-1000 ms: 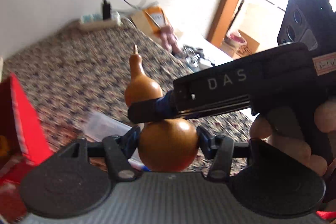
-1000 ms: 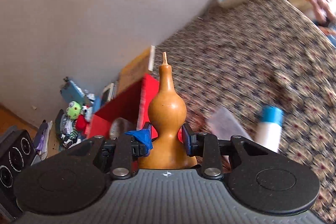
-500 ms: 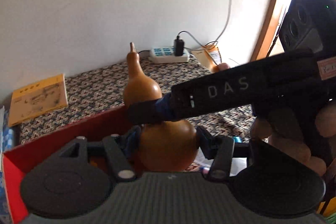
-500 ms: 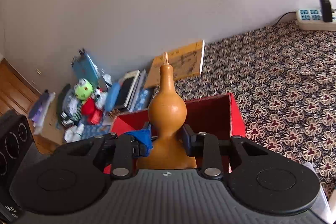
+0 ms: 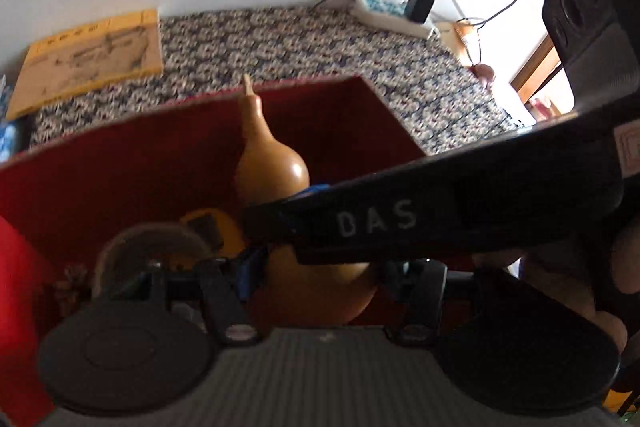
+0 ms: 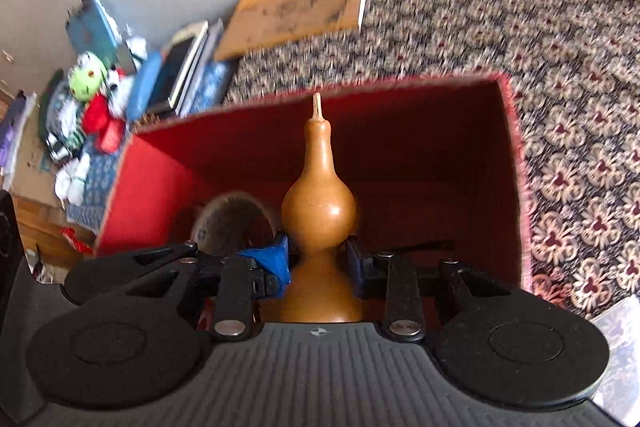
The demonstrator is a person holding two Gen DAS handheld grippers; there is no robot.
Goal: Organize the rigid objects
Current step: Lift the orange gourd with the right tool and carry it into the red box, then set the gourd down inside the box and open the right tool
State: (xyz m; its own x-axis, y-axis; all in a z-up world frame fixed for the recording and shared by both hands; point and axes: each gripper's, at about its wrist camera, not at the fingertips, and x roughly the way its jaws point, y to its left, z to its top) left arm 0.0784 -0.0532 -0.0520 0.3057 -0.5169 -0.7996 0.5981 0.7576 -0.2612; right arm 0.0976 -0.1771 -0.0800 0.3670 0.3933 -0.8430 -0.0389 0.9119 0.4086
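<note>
A brown double-bulbed gourd (image 5: 272,171) with a short stem is held by both grippers above the open red box (image 5: 120,167). My left gripper (image 5: 316,267) is shut on the gourd's lower bulb. My right gripper (image 6: 318,255) is shut on the gourd (image 6: 318,203) at its narrow waist, blue-taped pads on either side. The right gripper's black finger (image 5: 400,223) crosses the left wrist view in front of the gourd. The stem points toward the far wall of the red box (image 6: 516,147). The gourd's base is hidden behind the gripper bodies.
Inside the box lie a round grey object (image 6: 232,215) and a yellow thing (image 5: 212,227). The box stands on a patterned cloth (image 6: 520,19). A yellow booklet (image 6: 296,7), a power strip (image 5: 396,15) and a heap of books and toys (image 6: 100,79) lie beyond it.
Both grippers have carried the gourd together from over the patterned cloth to above the red box and lower. The box's inside now fills the views behind the gourd.
</note>
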